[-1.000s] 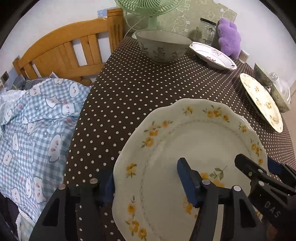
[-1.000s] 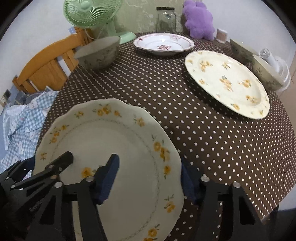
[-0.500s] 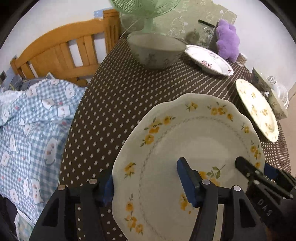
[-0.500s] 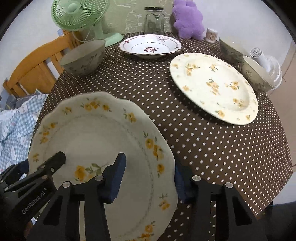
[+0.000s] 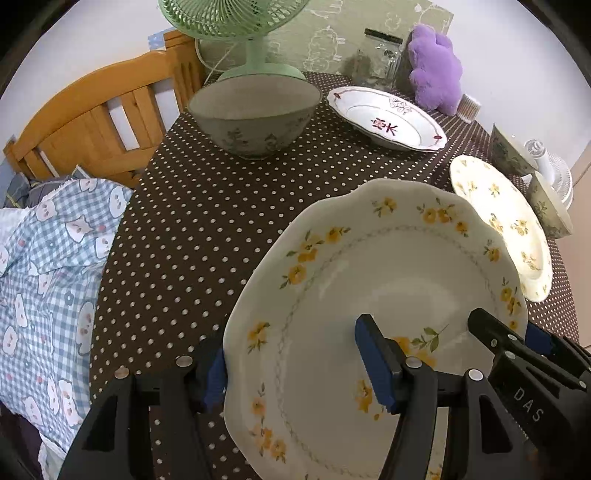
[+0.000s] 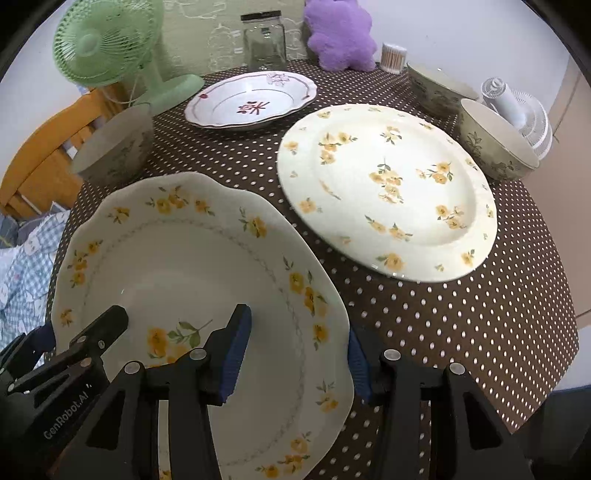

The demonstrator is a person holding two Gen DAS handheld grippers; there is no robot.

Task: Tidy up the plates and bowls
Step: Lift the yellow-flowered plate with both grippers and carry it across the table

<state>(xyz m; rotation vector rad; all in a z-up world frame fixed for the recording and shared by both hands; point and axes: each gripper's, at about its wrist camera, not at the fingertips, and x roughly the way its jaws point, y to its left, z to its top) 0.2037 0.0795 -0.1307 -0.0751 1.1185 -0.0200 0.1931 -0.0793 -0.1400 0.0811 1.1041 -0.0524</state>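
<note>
Both grippers hold one scalloped white plate with yellow flowers (image 5: 388,295) (image 6: 192,266) above the dotted table. My left gripper (image 5: 291,365) is shut on its left rim. My right gripper (image 6: 295,354) is shut on its right rim and also shows at the right of the left wrist view (image 5: 517,354). A second round yellow-flowered plate (image 6: 388,188) (image 5: 506,221) lies flat to the right. A white plate with red marks (image 6: 251,99) (image 5: 388,118) lies at the back. A grey bowl (image 5: 255,110) (image 6: 114,147) stands at the back left. Two more bowls (image 6: 495,144) stand at the right.
A green fan (image 6: 107,48), a glass jar (image 6: 264,40) and a purple plush toy (image 6: 340,33) stand along the table's back. A wooden chair (image 5: 96,114) and a blue checked cloth (image 5: 48,277) are left of the table (image 5: 192,221). A white fan (image 6: 517,107) is at the right edge.
Both grippers have lifted the scalloped plate higher and carried it to the right, closer to the round yellow-flowered plate. Nothing else moved.
</note>
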